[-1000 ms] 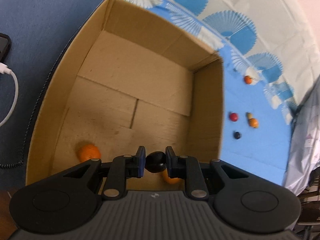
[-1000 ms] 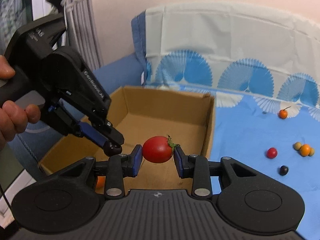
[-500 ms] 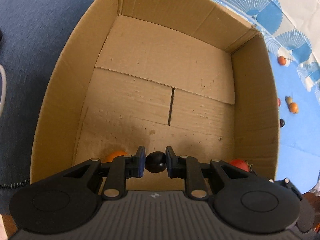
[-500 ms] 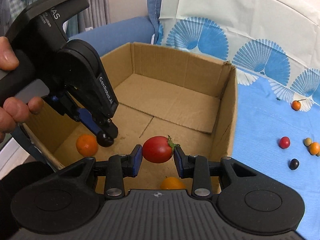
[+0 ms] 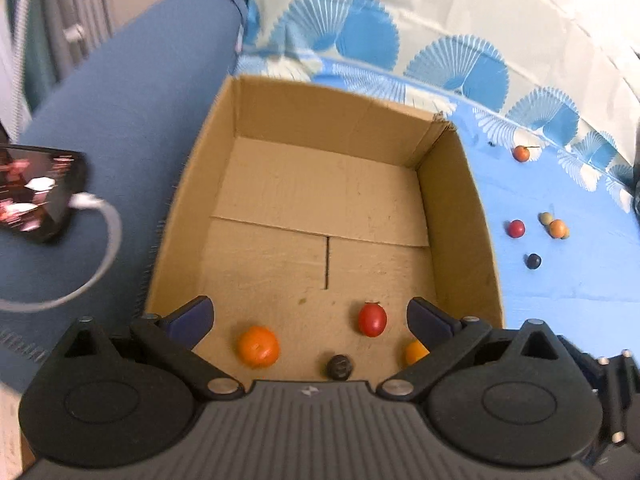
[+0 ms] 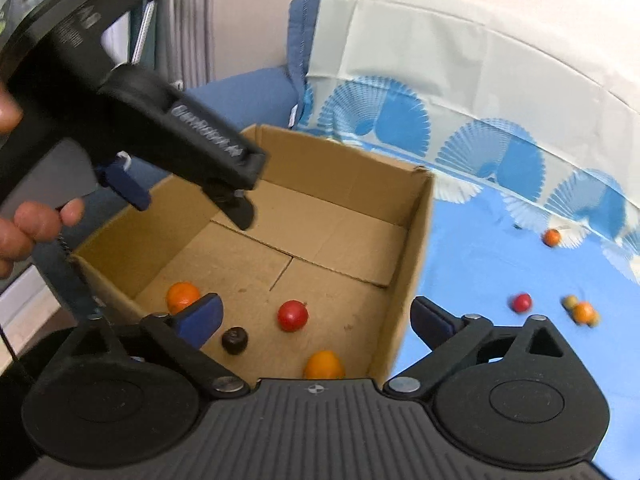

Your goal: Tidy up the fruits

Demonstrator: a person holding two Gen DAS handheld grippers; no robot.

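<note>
An open cardboard box (image 5: 456,184) (image 6: 412,240) stands on the blue cloth. On its floor lie a red tomato (image 5: 372,319) (image 6: 293,315), a dark round fruit (image 5: 339,366) (image 6: 235,340), an orange (image 5: 258,346) (image 6: 183,297) and a smaller orange fruit (image 5: 414,352) (image 6: 323,364). My left gripper (image 5: 310,316) is open and empty above the box's near end; it also shows in the right wrist view (image 6: 192,196), above the box's left side. My right gripper (image 6: 316,316) is open and empty over the box's near right wall.
Several small fruits lie on the blue cloth (image 5: 560,280) right of the box: a red one (image 5: 516,228) (image 6: 521,302), a dark one (image 5: 533,261), an orange cluster (image 5: 555,227) (image 6: 582,311), a far orange one (image 5: 521,153) (image 6: 551,237). A phone (image 5: 36,192) with a white cable lies left.
Both grippers have opened. The dark fruit dropped from the left one and the tomato from the right one; both now lie on the box floor. Both grippers have risen.
</note>
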